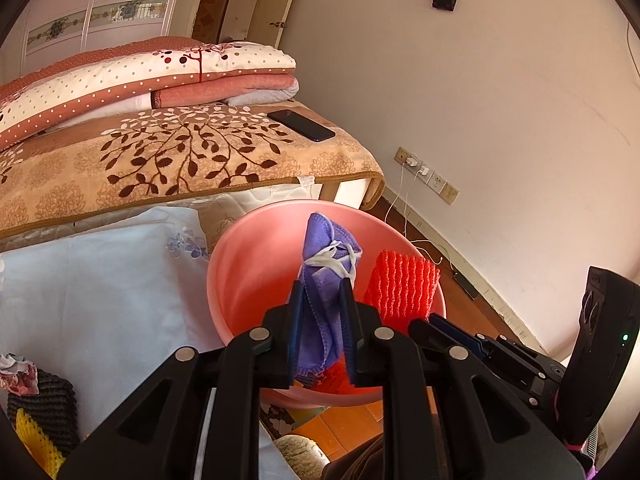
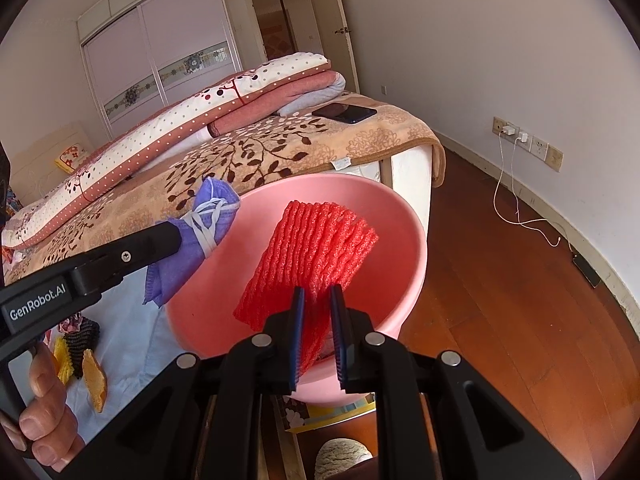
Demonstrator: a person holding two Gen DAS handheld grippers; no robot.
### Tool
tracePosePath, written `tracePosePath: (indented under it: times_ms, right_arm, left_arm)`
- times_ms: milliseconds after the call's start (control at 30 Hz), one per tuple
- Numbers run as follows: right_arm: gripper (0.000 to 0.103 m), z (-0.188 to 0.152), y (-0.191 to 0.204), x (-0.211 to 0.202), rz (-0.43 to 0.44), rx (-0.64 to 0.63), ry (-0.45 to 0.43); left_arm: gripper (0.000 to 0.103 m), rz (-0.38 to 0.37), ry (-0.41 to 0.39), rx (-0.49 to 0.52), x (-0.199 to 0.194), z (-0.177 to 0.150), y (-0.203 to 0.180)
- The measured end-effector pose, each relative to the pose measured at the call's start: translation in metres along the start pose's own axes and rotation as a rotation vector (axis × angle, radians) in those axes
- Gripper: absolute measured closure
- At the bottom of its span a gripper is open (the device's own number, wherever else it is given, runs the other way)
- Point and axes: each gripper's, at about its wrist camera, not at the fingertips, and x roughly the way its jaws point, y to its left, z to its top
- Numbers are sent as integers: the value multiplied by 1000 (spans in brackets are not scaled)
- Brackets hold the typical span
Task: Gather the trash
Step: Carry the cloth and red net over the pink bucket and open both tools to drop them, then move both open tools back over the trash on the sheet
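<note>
1. Left gripper [image 1: 322, 292] is clamped on a crumpled purple face mask [image 1: 326, 276]; the mask sits right between the 2 fingers, bunched top with white ear loops poking up past the tips, the rest hanging down behind them.
2. Right gripper [image 2: 318, 300] is pinching a red foam net sleeve [image 2: 308, 256], which fans out up and left from the tips.
3. Both pieces are held over the mouth of the pink basin [image 2: 404, 276], not touching each other.
4. The basin sits at the foot of the bed [image 2: 280, 152], with a dark phone [image 2: 345, 113] lying on the blanket.
5. More scraps [image 2: 82, 350], yellow, black and orange, lie on the pale sheet [image 1: 100, 280] to the left.
</note>
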Motion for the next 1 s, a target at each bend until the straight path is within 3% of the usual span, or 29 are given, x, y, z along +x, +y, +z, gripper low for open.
tracePosePath:
  times_ms: [67, 133, 167, 200, 367, 667, 1000]
  right_arm:
    - [90, 0, 1, 3, 1, -2, 5]
    - [90, 1, 2, 5, 2, -4, 7]
    - [90, 1, 3, 7, 2, -5, 8]
    - [89, 1, 3, 8, 2, -6, 10]
    - [76, 1, 5, 8, 0, -8, 11]
    - [71, -2, 14, -4, 26, -34, 3]
    - [60, -19, 44, -45, 64, -80, -47]
  left_arm:
    - [85, -5, 11, -16, 1, 0, 4]
    - [76, -6, 17, -32, 2, 0, 7]
    - [66, -5, 16, -43, 2, 0, 8]
    - [64, -6, 13, -56, 2, 0, 10]
    - [64, -8, 6, -66, -4, -2, 11]
    - [64, 31, -43, -62, -28, -6, 9]
    - [64, 108, -92, -38, -64, -15, 8]
